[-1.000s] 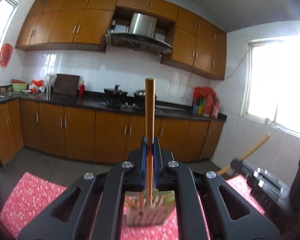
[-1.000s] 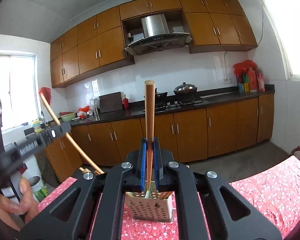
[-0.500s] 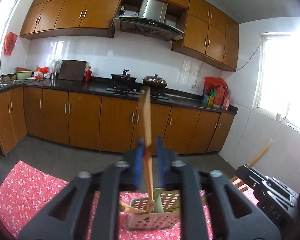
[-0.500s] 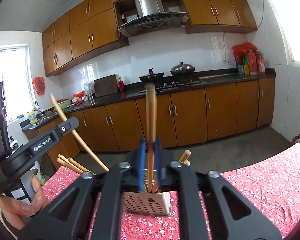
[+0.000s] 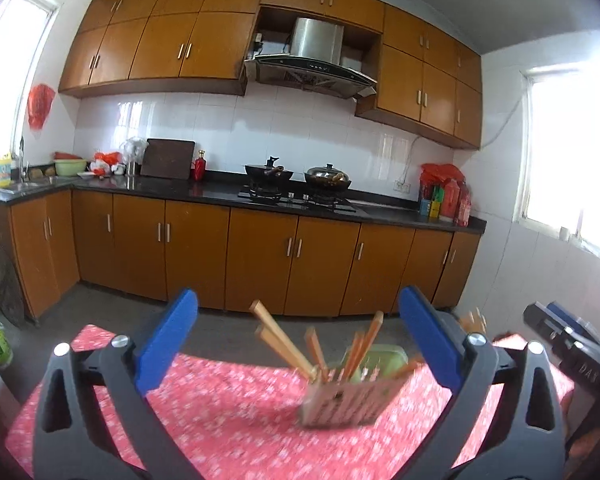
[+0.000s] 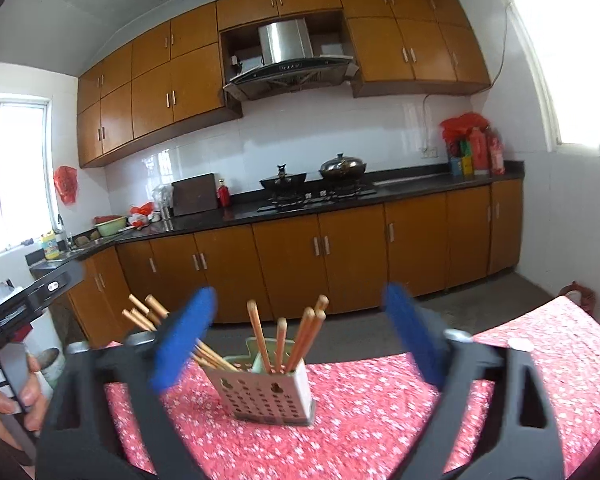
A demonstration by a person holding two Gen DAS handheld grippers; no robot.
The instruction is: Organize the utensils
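From the left wrist, the left gripper (image 5: 298, 336) has just sprung wide with nothing between its jaws, the chopsticks (image 5: 286, 342) leaning in the blurred holder (image 5: 348, 400) on the red tablecloth (image 5: 228, 412), and from the right wrist, the right gripper (image 6: 296, 334) has likewise just opened empty above that holder (image 6: 268, 398).

My left gripper (image 5: 298, 340) points forward and slightly downward, its jaws spread as wide as they go, having just been opening; nothing sits between the blue pads (image 5: 168, 336), which grip nothing. My right gripper (image 6: 296, 340) is in the same attitude, nearly level with a slight dip, jaws likewise flung wide after just opening, pads bare. From the right wrist view I see my left hand (image 6: 8, 396) at the picture's left edge, fingers (image 6: 30, 390) curled round the handle of the left gripper. From the left wrist view, the black body of my right gripper shows at the right edge.
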